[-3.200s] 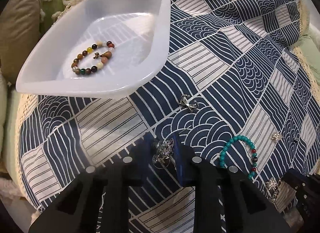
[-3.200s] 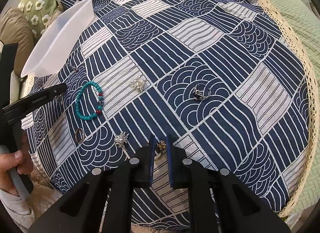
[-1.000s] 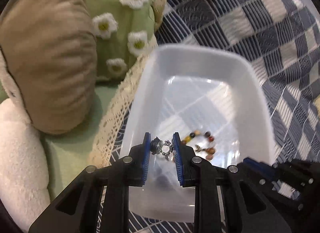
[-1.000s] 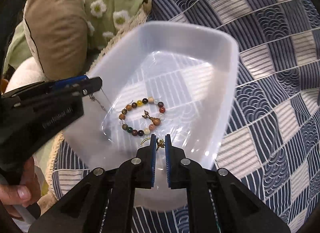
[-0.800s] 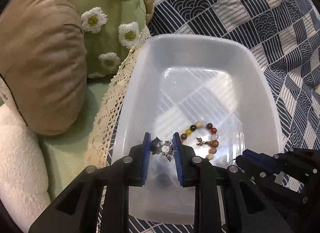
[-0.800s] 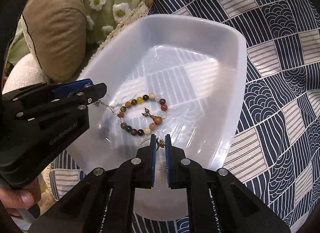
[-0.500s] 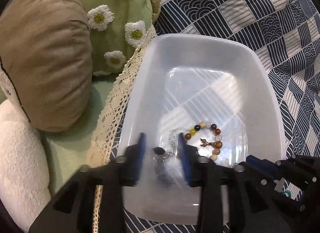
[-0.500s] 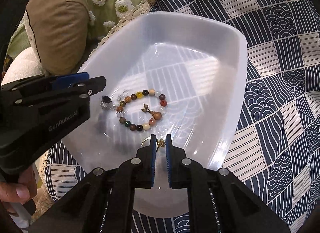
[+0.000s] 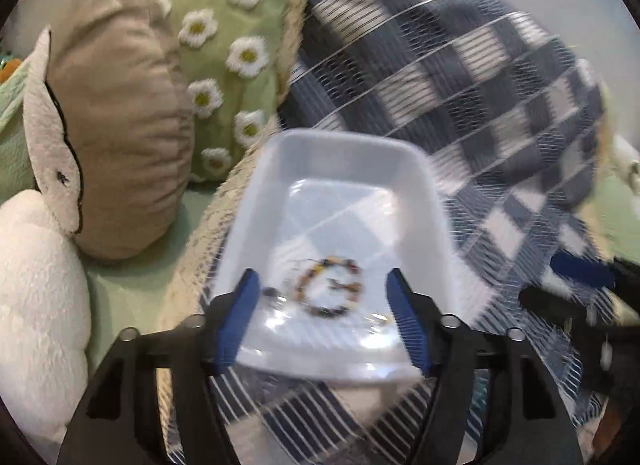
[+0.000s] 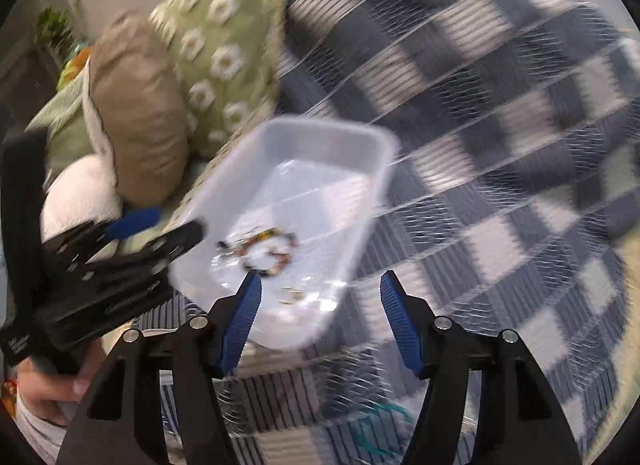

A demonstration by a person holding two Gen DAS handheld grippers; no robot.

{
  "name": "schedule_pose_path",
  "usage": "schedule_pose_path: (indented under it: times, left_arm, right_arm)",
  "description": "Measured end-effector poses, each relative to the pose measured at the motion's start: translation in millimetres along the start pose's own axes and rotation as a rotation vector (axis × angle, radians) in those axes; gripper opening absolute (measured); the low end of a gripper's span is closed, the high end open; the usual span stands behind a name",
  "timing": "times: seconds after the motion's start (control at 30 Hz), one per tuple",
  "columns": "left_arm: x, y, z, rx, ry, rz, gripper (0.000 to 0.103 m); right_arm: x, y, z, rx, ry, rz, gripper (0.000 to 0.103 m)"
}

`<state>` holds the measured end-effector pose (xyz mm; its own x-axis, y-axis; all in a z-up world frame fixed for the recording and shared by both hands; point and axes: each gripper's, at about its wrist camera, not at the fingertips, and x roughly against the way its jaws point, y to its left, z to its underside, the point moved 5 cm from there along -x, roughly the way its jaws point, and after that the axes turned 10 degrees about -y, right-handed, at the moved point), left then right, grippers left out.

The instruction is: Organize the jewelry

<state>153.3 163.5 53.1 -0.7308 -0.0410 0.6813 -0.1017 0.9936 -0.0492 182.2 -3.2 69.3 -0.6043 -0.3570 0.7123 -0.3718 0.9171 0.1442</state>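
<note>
A white plastic tray (image 9: 352,153) (image 10: 360,153) lies on the blue patterned cloth. In it lie a brown bead bracelet (image 9: 330,291) (image 10: 266,251), a small silver piece (image 9: 270,291) (image 10: 224,245) at its left and a small gold piece (image 9: 384,319) (image 10: 292,295) near the front. My left gripper (image 9: 324,305) is open and empty above the tray's near end. My right gripper (image 10: 316,305) is open and empty above the tray's near right corner. Both views are blurred by motion.
The blue and white patterned cloth (image 9: 480,85) (image 10: 480,105) covers the bed. A tan cushion (image 9: 120,125), a green daisy pillow (image 9: 232,37) and a white plush (image 9: 36,297) lie left of the tray. A turquoise bracelet (image 10: 380,425) shows blurred near the bottom of the right wrist view.
Both grippers have opened wide and dropped their pieces into the tray: the silver piece from the left, the gold piece from the right. Both have pulled back, and the views are now blurred.
</note>
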Motion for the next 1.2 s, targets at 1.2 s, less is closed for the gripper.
schedule_pose_path:
  times: [1.2]
  left_arm:
    - [-80, -146, 104, -0.118, 0.255, 0.024, 0.084]
  right_arm:
    - [-11, -180, 170, -0.182, 0.343, 0.263, 0.037]
